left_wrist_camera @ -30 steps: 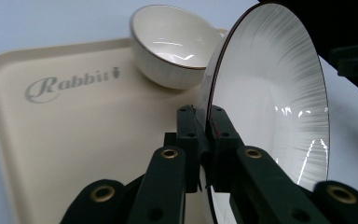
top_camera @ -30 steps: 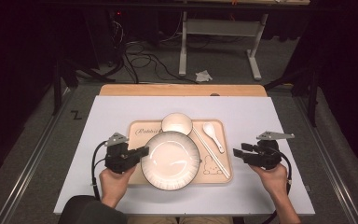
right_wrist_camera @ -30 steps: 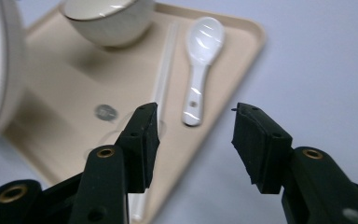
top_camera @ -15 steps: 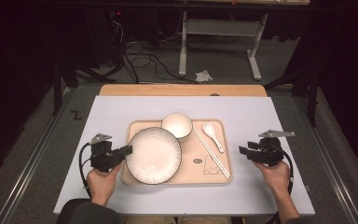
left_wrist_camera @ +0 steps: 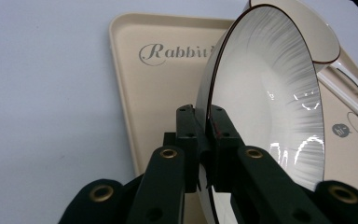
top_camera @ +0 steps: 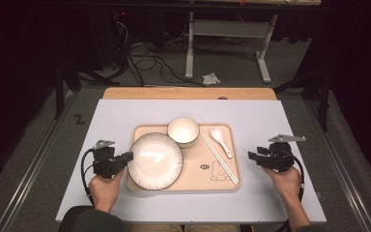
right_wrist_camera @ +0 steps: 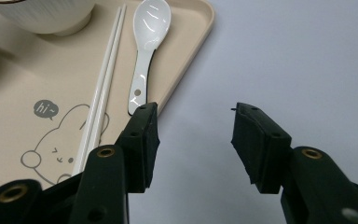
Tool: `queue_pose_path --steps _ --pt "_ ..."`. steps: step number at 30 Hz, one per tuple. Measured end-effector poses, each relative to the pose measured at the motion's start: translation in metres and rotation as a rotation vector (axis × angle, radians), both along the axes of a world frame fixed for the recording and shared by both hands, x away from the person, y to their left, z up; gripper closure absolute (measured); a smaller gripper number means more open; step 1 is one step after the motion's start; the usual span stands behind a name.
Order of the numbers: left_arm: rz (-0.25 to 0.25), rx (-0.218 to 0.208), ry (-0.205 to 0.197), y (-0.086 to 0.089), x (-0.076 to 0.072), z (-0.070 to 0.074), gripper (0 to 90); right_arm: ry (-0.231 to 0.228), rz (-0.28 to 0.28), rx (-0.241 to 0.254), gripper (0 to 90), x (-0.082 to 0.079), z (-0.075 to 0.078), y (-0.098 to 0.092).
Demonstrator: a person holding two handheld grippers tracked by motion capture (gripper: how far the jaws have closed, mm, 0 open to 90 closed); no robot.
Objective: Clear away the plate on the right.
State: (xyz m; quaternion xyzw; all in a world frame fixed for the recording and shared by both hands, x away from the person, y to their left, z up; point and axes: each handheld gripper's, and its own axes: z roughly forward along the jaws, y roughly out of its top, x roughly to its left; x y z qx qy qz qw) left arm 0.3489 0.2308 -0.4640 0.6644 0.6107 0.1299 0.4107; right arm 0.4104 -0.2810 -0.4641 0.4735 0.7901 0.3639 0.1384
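A white ribbed plate (top_camera: 154, 160) with a dark rim lies over the left part of the beige tray (top_camera: 224, 181). My left gripper (top_camera: 125, 157) is shut on the plate's left rim; in the left gripper view its jaws pinch the rim of the plate (left_wrist_camera: 265, 102), and my left gripper (left_wrist_camera: 205, 135) points at the tray (left_wrist_camera: 163, 88). A white bowl (top_camera: 183, 131), white chopsticks (top_camera: 219, 158) and a white spoon (top_camera: 221, 140) sit on the tray. My right gripper (top_camera: 252, 157) stands open over the mat just right of the tray, with nothing between the jaws of my right gripper (right_wrist_camera: 193, 140).
A pale mat (top_camera: 125, 113) covers the wooden table (top_camera: 188, 93). Beyond the table are a metal stand (top_camera: 224, 43), cables (top_camera: 149, 60) and crumpled paper (top_camera: 211, 78) on the floor. The spoon (right_wrist_camera: 147, 42), chopsticks (right_wrist_camera: 105, 79) and bowl (right_wrist_camera: 42, 14) lie left of my right gripper.
The left gripper has dragged the plate leftward on the tray, off the bowl's front, so its left edge overhangs the tray's left rim. The right hand has shifted slightly right.
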Motion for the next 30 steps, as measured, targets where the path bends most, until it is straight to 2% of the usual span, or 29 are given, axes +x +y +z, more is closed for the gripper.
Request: queue_pose_path --steps 4,7,15,19,23,26,30 --pt "0.015 0.016 0.03 0.0 0.003 -0.005 85.2 0.001 0.002 -0.001 51.4 0.0 0.0 0.0" --pt "0.018 0.013 0.029 0.0 0.003 -0.006 85.0 0.005 0.005 0.003 51.3 0.0 0.0 0.001" --pt "0.035 0.046 0.05 -0.001 0.008 -0.013 82.5 0.006 0.006 0.011 51.1 0.0 0.0 0.001" --pt "0.034 0.059 0.076 -0.003 0.012 -0.019 80.5 0.007 0.005 0.013 51.0 0.0 0.0 0.001" --pt "0.034 0.068 0.072 -0.004 0.015 -0.022 79.5 0.004 0.005 0.015 51.0 0.0 0.0 0.001" --pt "0.036 0.096 0.078 -0.008 0.017 -0.025 77.8 0.007 0.001 0.019 50.9 0.0 0.0 0.0" --pt "0.022 0.103 0.086 -0.011 0.021 -0.028 76.9 0.012 -0.002 0.02 50.7 0.0 -0.001 0.001"
